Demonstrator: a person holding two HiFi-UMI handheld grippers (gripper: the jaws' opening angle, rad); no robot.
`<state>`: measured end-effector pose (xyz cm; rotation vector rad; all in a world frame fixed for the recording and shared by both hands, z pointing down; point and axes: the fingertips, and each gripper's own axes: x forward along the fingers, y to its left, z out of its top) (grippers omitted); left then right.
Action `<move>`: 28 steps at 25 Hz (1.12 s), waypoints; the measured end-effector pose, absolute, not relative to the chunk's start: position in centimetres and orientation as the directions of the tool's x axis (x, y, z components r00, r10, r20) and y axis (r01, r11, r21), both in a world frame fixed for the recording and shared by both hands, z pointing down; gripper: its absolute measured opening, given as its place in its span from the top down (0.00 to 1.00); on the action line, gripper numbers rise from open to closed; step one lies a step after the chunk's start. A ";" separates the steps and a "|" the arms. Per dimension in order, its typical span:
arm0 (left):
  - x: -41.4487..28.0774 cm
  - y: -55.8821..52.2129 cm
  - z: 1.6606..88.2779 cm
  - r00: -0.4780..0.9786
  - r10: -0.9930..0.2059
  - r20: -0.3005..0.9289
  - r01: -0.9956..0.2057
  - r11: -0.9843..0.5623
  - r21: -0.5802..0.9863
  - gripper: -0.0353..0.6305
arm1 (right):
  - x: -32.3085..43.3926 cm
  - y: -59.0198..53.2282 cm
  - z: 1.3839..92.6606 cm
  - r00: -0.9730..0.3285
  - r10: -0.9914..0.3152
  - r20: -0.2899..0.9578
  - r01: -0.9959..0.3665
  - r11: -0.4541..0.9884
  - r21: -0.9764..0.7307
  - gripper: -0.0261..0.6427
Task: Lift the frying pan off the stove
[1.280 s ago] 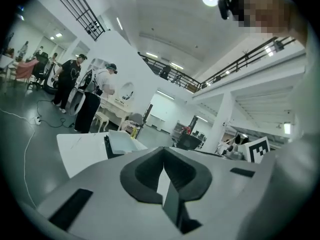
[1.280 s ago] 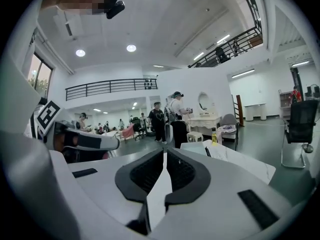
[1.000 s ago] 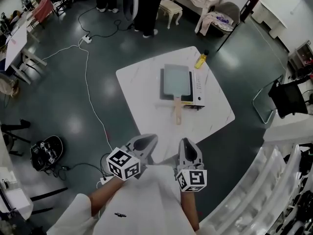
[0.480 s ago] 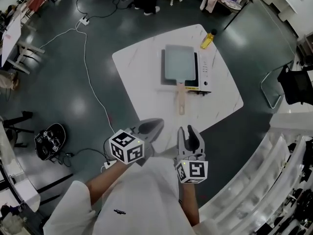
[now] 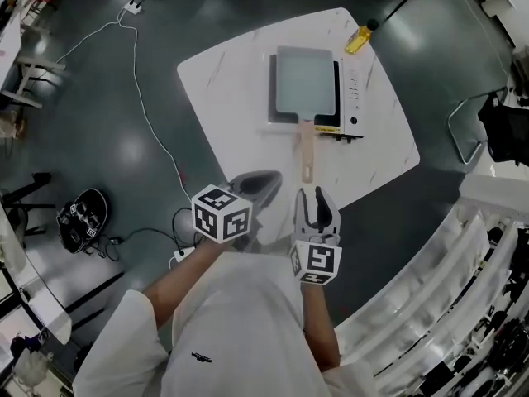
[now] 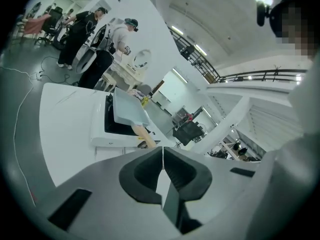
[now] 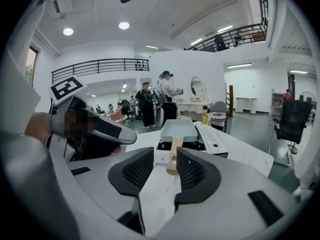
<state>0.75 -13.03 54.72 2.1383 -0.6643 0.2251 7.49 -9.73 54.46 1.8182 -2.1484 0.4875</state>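
– Wooden handle (image 5: pixel 307 149) is the only grab point, and it pokes off the stove (image 5: pixel 354 98) toward us. The frying pan (image 5: pixel 304 83) sits flat on the burner, on the white table (image 5: pixel 223 98).
– Grippers?
– The right gripper (image 5: pixel 316 198) is short of the table edge, its jaws opening with nothing between them. In its own view the handle lines up through the gap, well beyond. The left gripper (image 5: pixel 258 185) is closed tight and empty, just beside it.
– Risks?
– A grip at the handle's very tip would, I think, let the long pan droop or twist. Dragging rather than lifting could shove the stove toward the yellow bottle (image 5: pixel 360 36) at the far corner.
– Anything in the pan?
– It looks bare, pale blue-grey inside. The bottle's contents I can't tell.
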 end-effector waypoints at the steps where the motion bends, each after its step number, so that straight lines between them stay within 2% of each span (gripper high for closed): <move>1: 1.0 -13.2 55.2 0.846 -0.367 0.386 -0.529 -0.484 0.697 0.94 | 7.6 -9.9 55.1 -0.158 -0.888 0.433 -0.987 0.141 -0.071 0.78; 7: 2.2 -14.9 57.4 0.869 -0.333 0.367 -0.485 -0.422 0.766 0.94 | 7.8 -11.3 57.9 -0.123 -0.874 0.469 -0.992 0.117 -0.042 0.75; 13: 2.5 -16.0 58.3 0.865 -0.329 0.379 -0.496 -0.439 0.750 0.94 | 8.2 -12.4 59.8 -0.086 -0.877 0.473 -0.996 0.082 -0.030 0.75; 19: 3.3 -16.5 59.3 0.871 -0.307 0.383 -0.486 -0.436 0.757 0.94 | 8.3 -12.7 60.0 -0.070 -0.876 0.477 -0.998 0.061 -0.036 0.79; 28: 5.8 -17.4 61.0 0.922 -0.204 0.329 -0.386 -0.412 0.825 0.77 | 8.5 -12.9 60.2 -0.076 -0.878 0.472 -0.997 0.059 -0.051 0.79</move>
